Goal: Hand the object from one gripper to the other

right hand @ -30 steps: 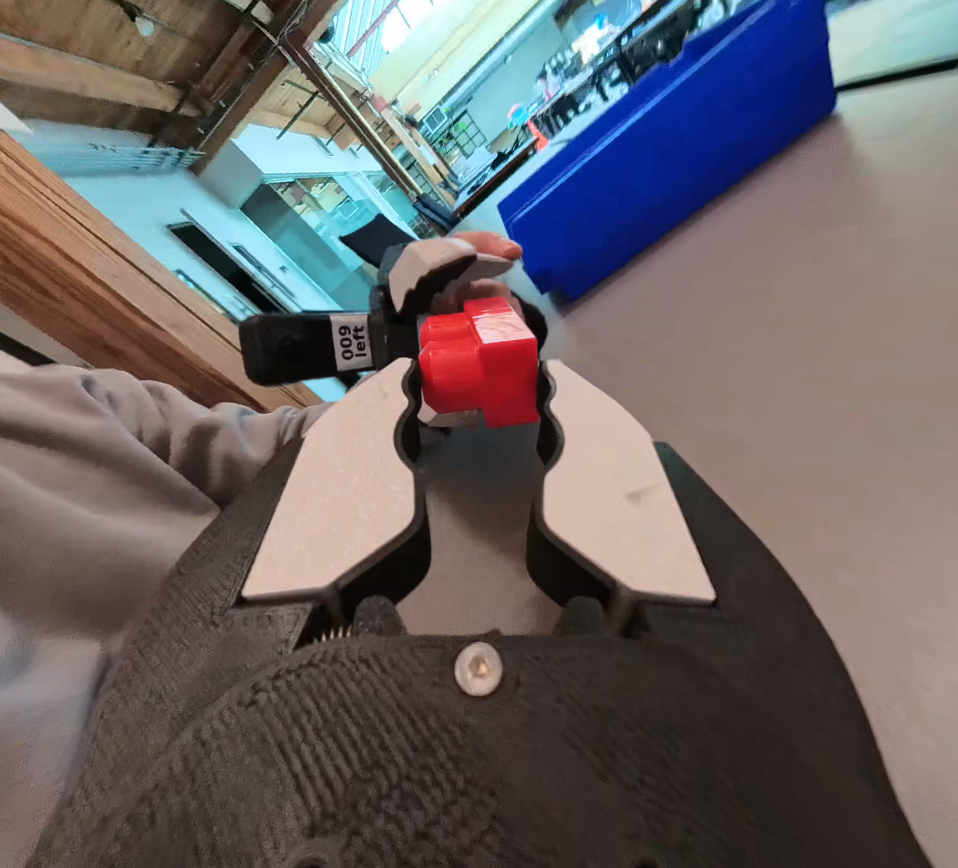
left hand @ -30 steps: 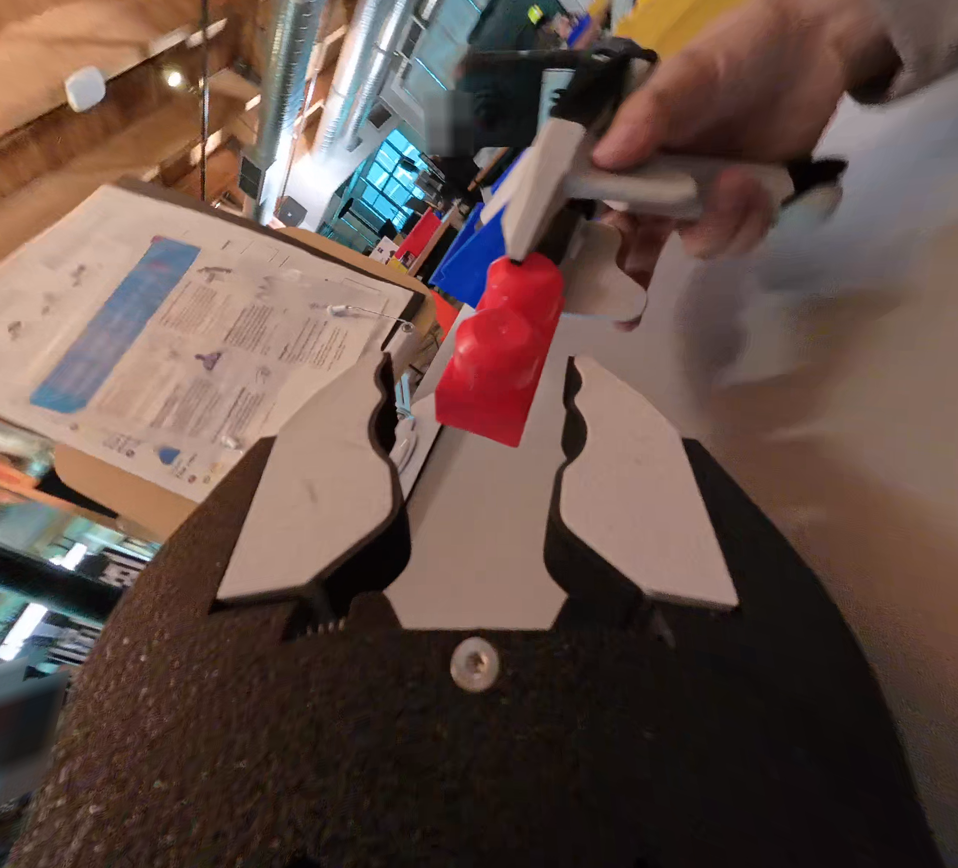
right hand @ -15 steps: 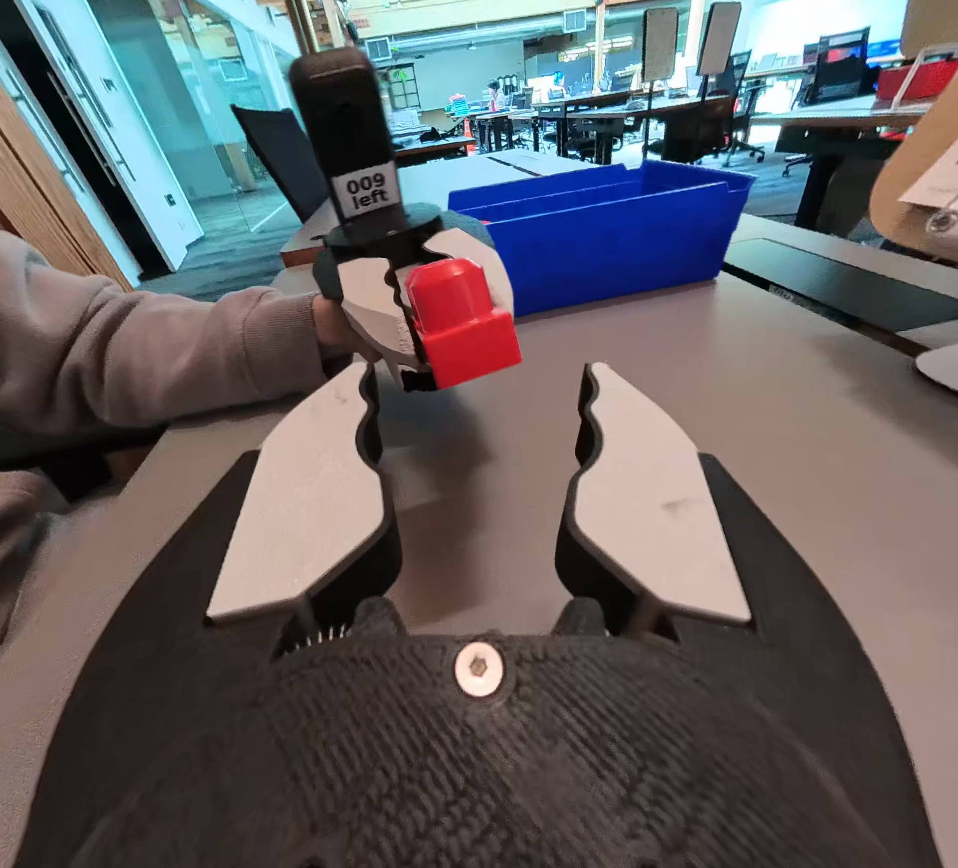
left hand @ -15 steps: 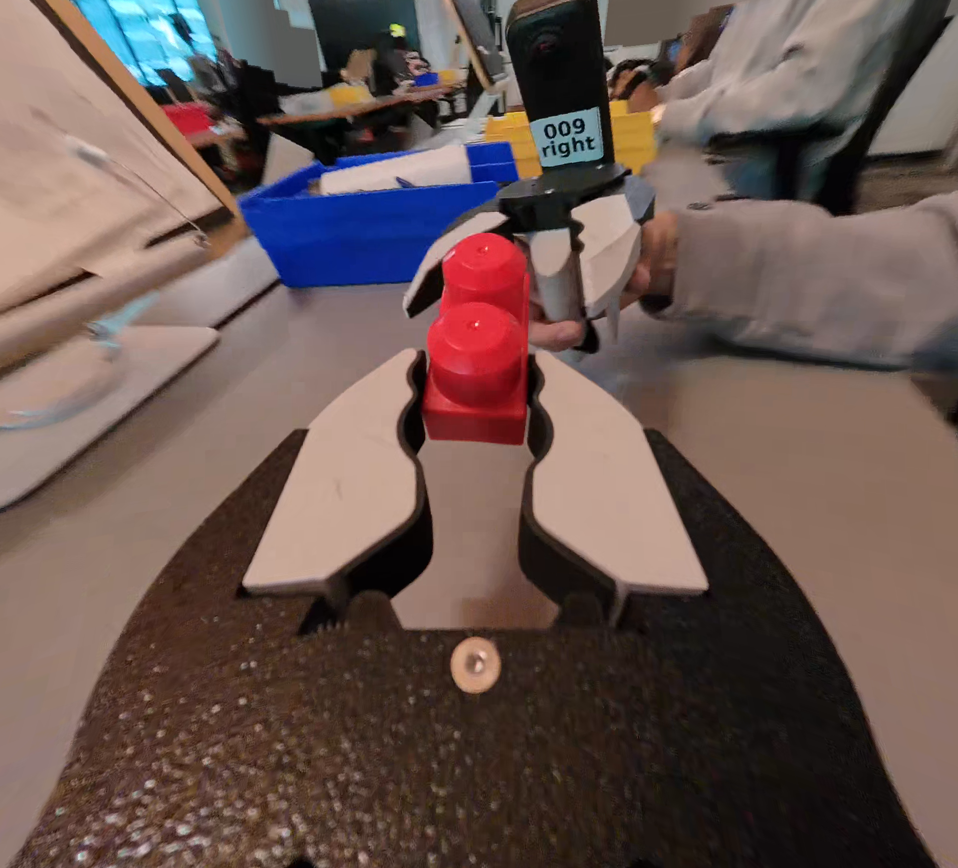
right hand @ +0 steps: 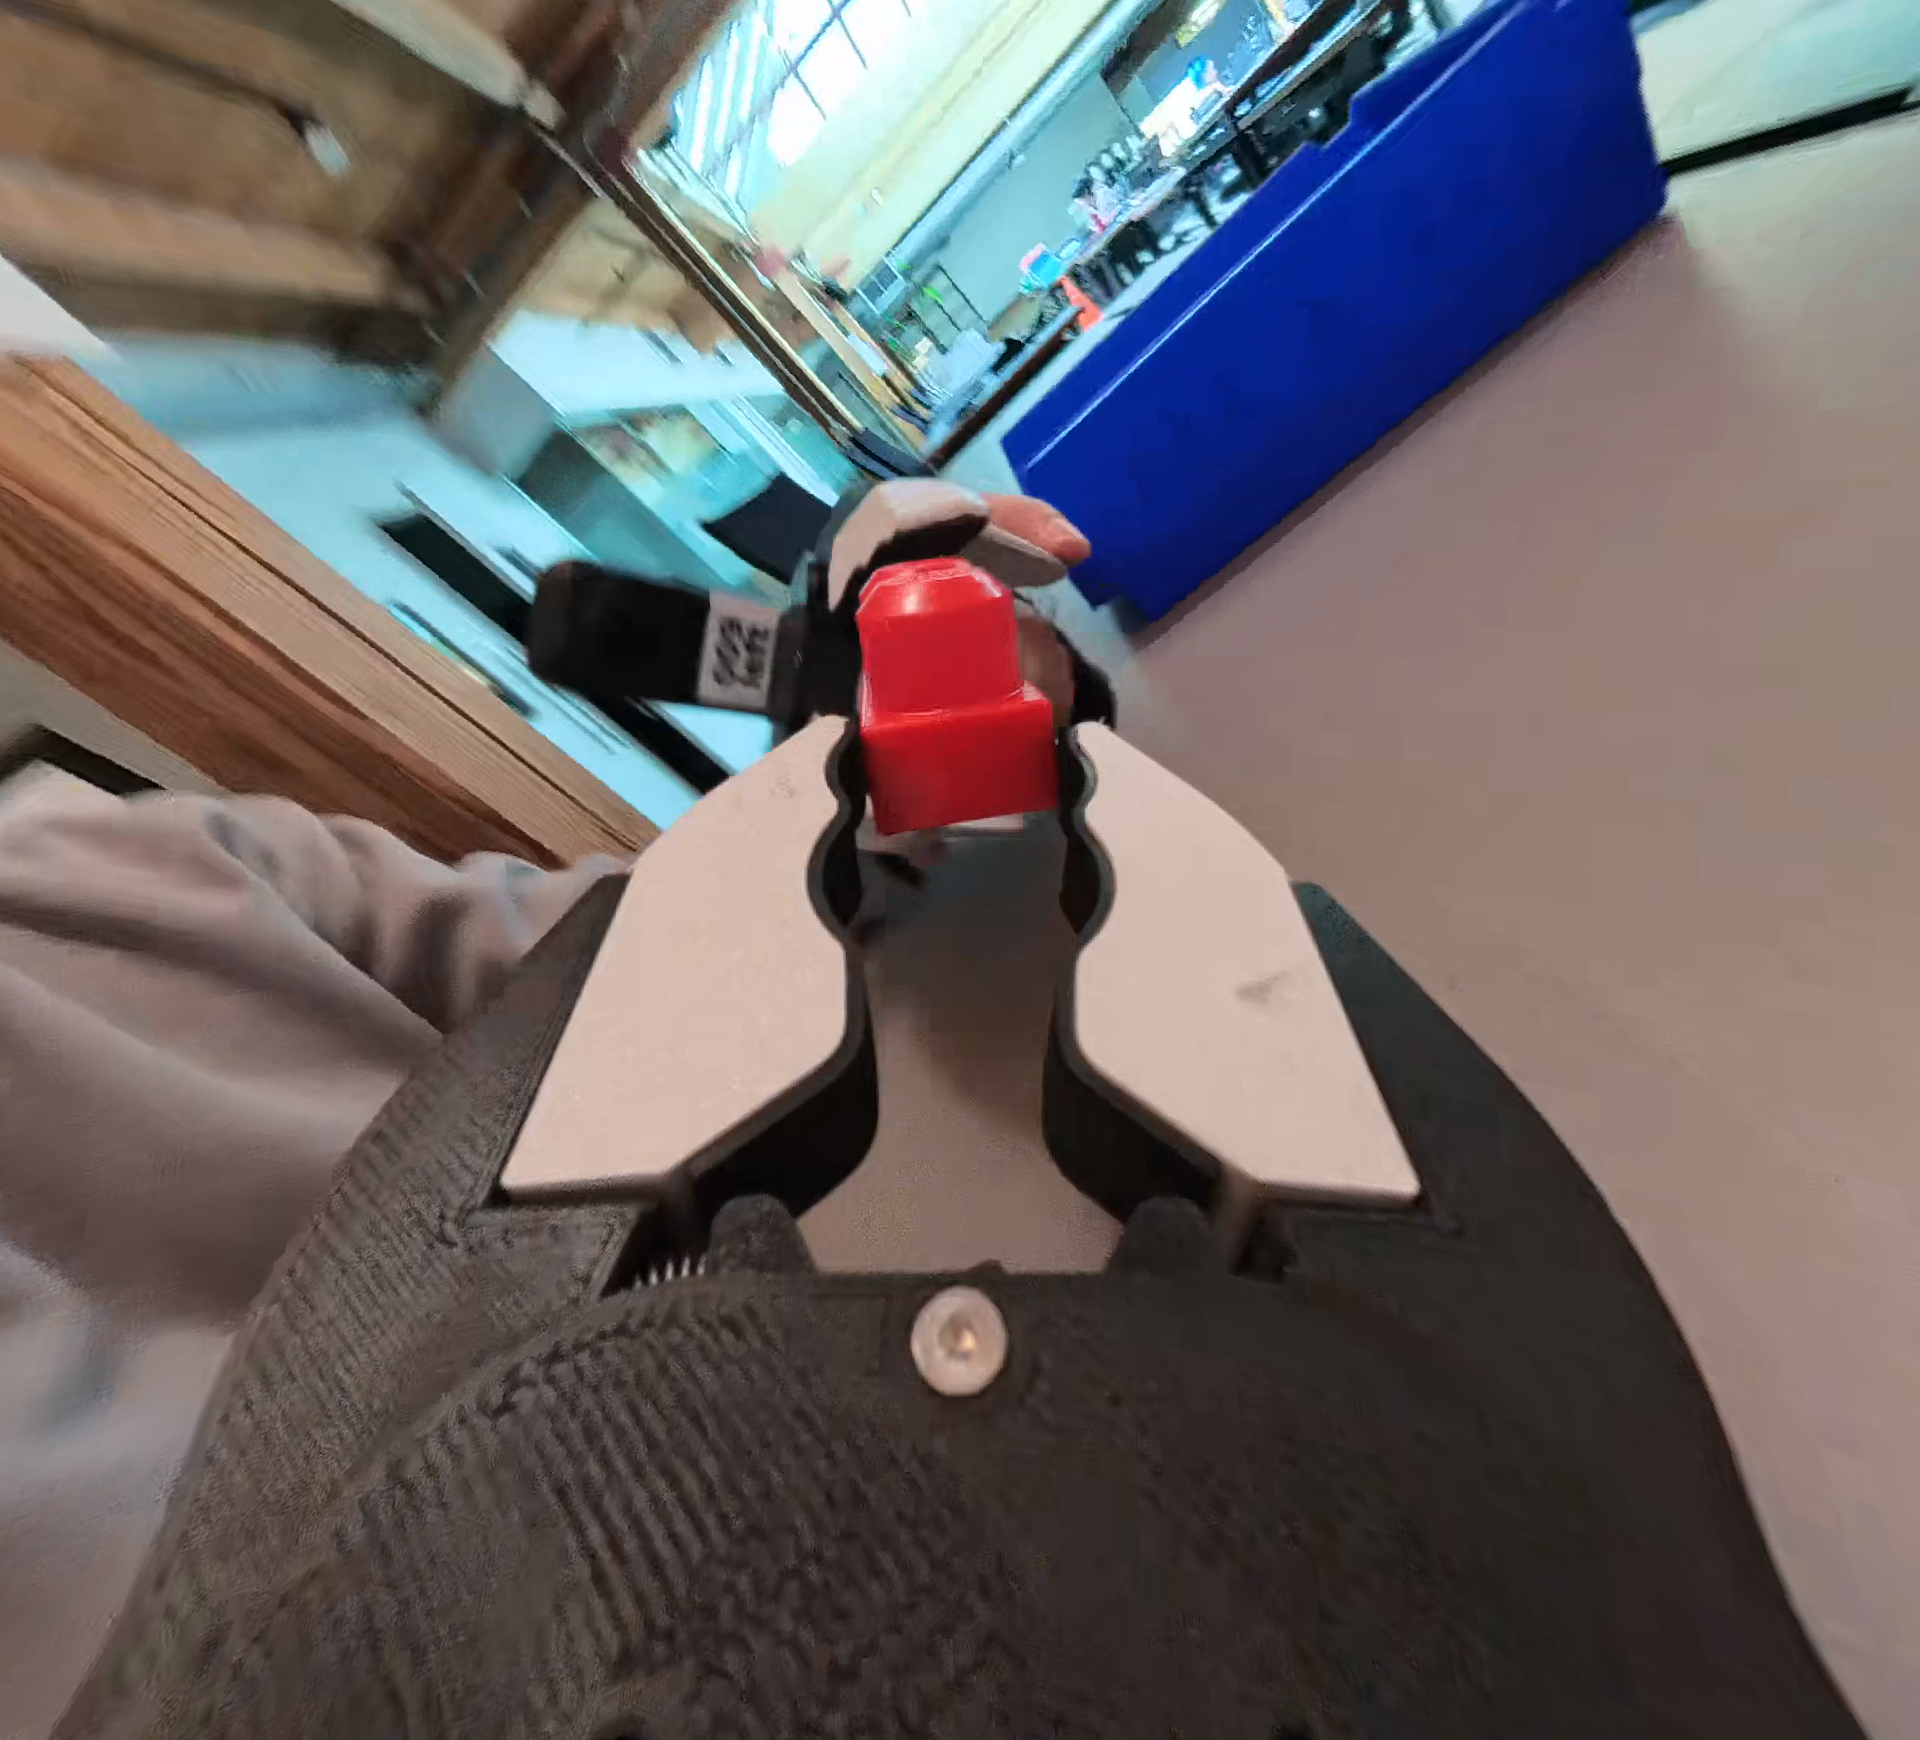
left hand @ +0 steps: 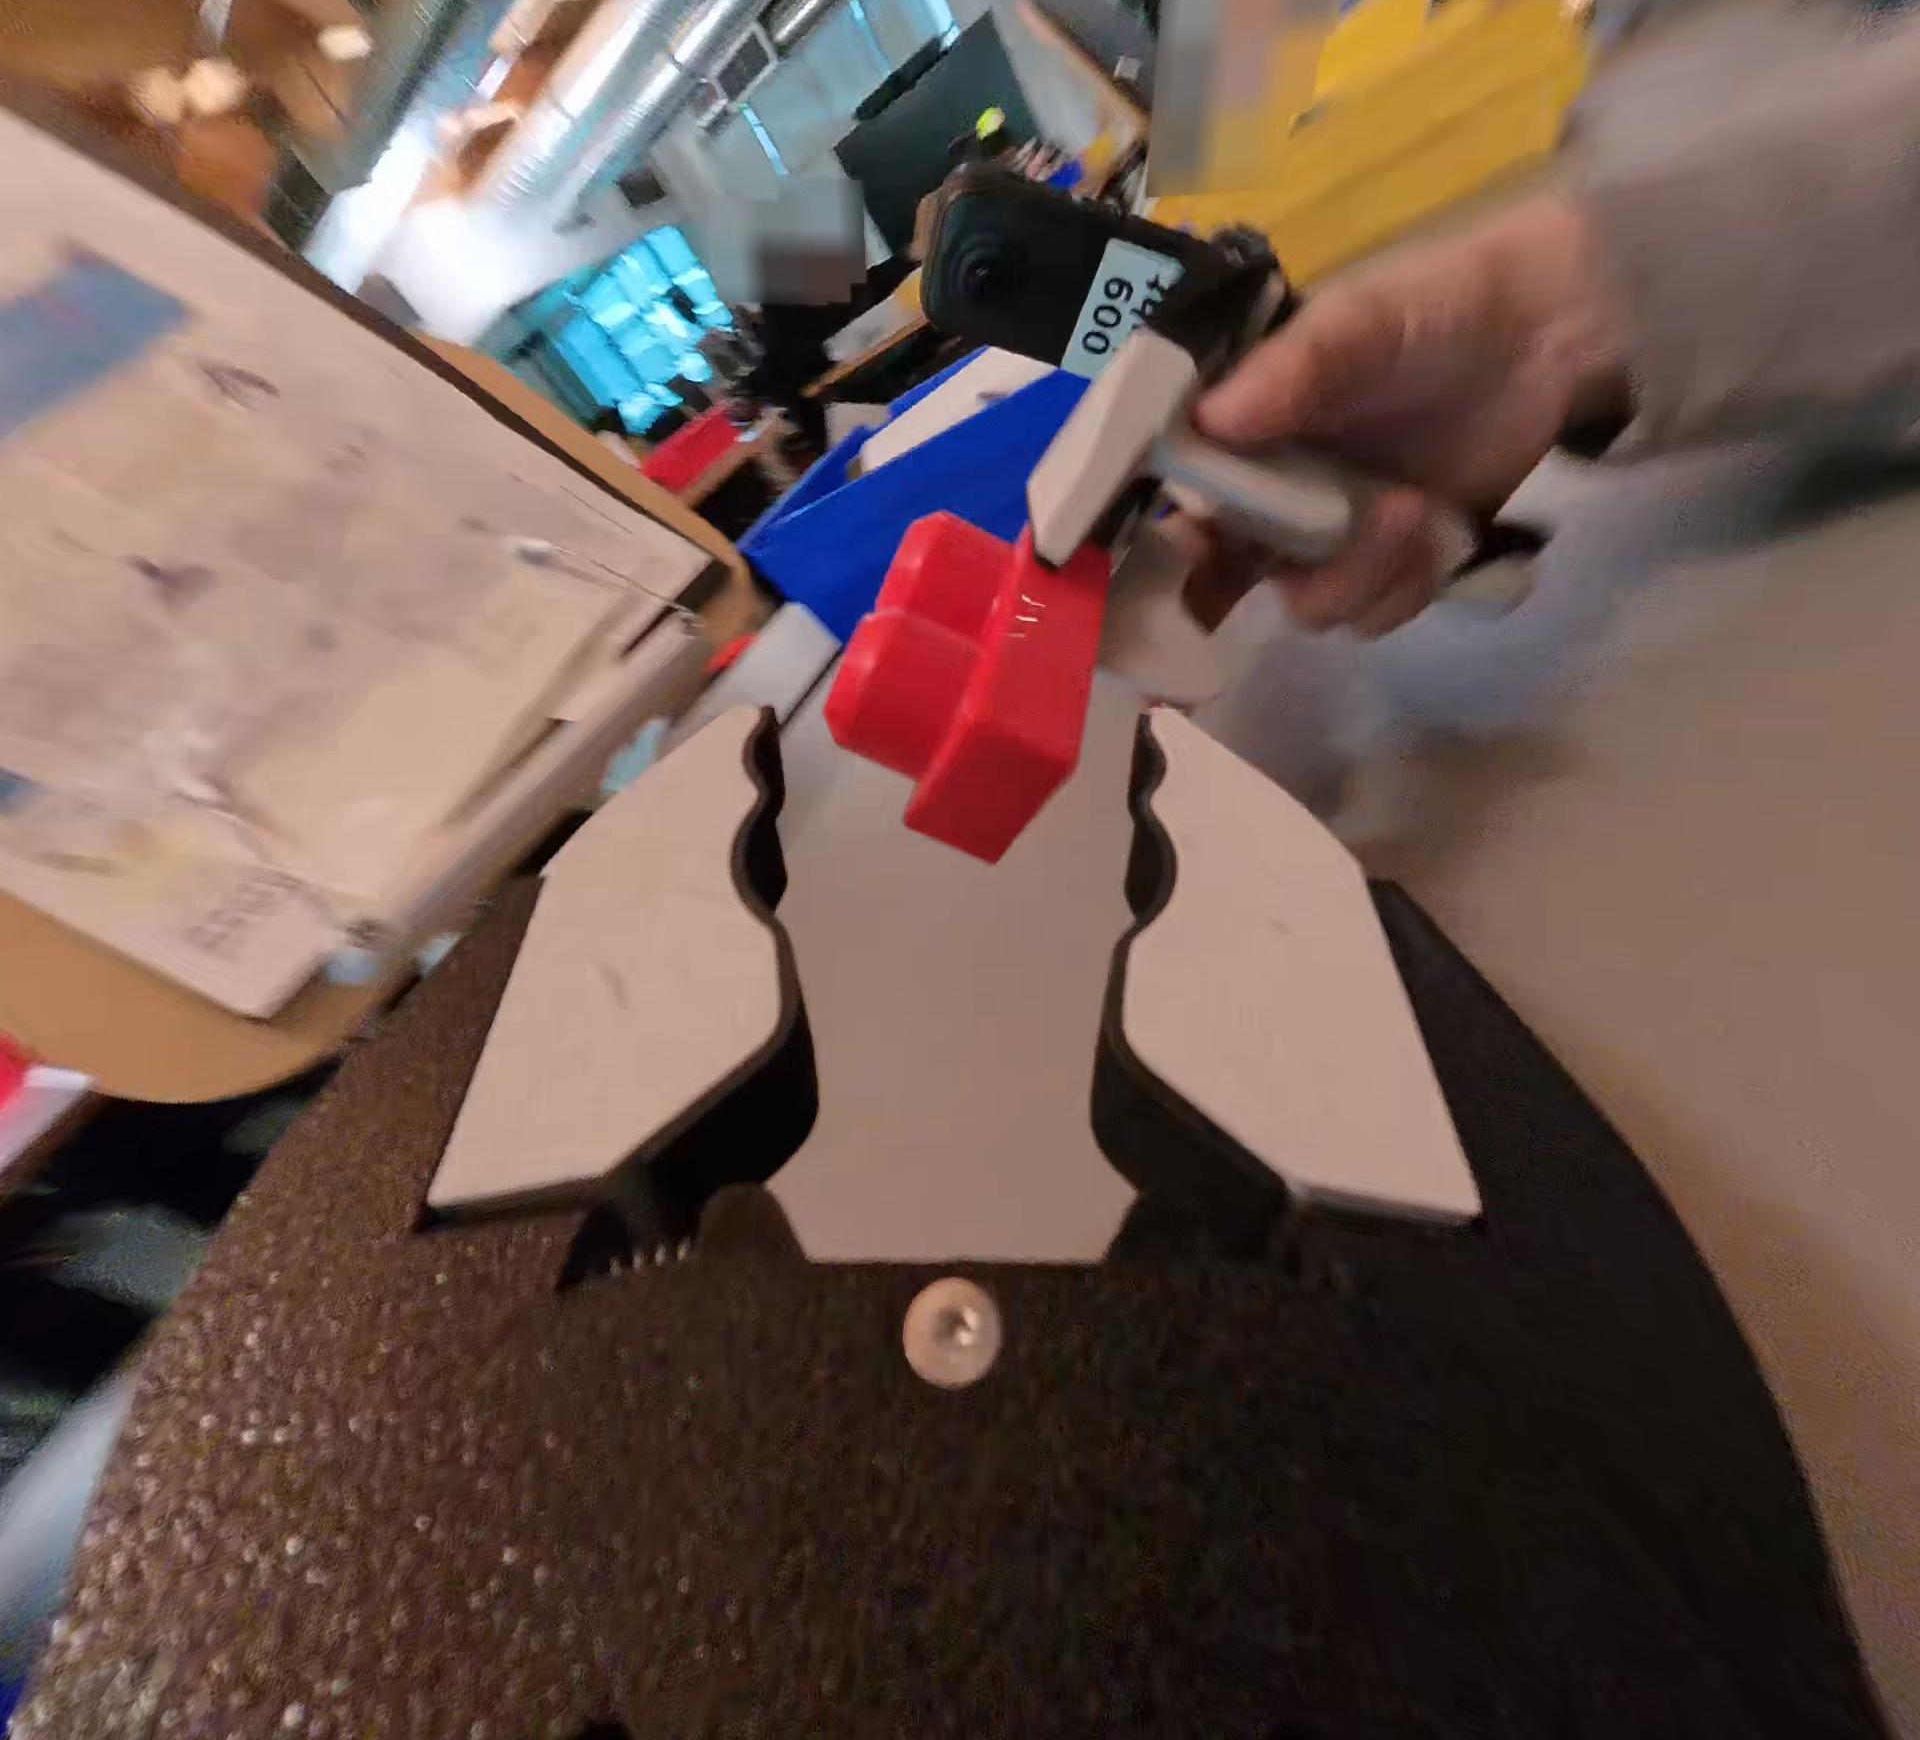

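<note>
The red two-stud block [right hand: 951, 734] is clamped between the tips of my right gripper [right hand: 956, 755], stud end pointing away from it. In the left wrist view the block [left hand: 966, 682] hangs tilted, with one corner between the tips of my left gripper [left hand: 956, 734], which is open and not touching it. The right gripper's grey finger [left hand: 1107, 443] presses on the block from the upper right, held by a hand [left hand: 1403, 423]. In the right wrist view the left gripper's fingers [right hand: 904, 516] show just behind the block.
A blue bin [right hand: 1351, 319] stands on the grey table [right hand: 1558, 755]; it also shows in the left wrist view [left hand: 914, 485]. A cardboard board with paper sheets [left hand: 260, 599] is on the left. Yellow bins [left hand: 1434, 90] stand far behind. A grey sleeve [right hand: 156, 1015] is at the left. Both grippers' tips are close together, under 4 cm apart.
Half a second ago the left gripper was shut on the block and the right was open. Now the right gripper is shut on it and the left has opened. Both views have tilted.
</note>
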Motion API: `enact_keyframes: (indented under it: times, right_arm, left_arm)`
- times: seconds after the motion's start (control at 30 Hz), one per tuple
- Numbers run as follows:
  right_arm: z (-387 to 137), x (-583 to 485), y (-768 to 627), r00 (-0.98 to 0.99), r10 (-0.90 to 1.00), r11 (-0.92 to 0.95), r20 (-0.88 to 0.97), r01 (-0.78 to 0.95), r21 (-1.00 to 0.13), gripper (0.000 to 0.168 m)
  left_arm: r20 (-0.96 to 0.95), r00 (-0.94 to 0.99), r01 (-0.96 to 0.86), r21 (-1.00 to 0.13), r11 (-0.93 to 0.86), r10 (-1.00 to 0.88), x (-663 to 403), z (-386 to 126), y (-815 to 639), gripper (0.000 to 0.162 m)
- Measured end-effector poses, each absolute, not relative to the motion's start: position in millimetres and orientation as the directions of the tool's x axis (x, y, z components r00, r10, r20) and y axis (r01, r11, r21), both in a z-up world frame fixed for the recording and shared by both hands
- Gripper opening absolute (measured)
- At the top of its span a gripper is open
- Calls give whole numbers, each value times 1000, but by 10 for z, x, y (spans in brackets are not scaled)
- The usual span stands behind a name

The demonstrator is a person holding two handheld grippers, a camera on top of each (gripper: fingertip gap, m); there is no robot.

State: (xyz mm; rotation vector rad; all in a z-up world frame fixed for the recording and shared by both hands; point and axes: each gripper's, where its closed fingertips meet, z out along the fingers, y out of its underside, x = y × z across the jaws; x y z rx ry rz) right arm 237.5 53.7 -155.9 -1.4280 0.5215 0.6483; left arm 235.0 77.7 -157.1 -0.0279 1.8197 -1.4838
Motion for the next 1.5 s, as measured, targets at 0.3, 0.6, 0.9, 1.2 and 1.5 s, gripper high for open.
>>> enact_keyframes:
  times: [0.3, 0.6, 0.9, 1.2, 1.5]
  right_arm:
    - [-1668, 2253, 560, 660, 129, -74, -741, -738, -670, 35]
    - [-1451, 2314, 506, 996, -78, 10, -40, -39, -999, 83]
    - [-1530, 2027, 562, 995, 98, -28, -13, -11, -1000, 52]
    - [-1651, 2122, 608, 998, 29, -137, -50, -46, -989, 45]
    - [-1665, 2327, 516, 837, 11, -80, -547, -544, -835, 45]
  left_arm:
    - [-692, -588, 544, -721, 428, -418, 2345, -1615, 737, 43]
    - [-87, -920, 53, -994, 97, -383, 2301, -1570, 778, 41]
    - [-89, -968, 62, -991, 121, -237, 2095, -1671, 643, 41]
    - [-102, -949, 64, -989, 136, -298, 2188, -1698, 658, 40]
    - [-633, -672, 478, -767, 428, -384, 2307, -1700, 674, 72]
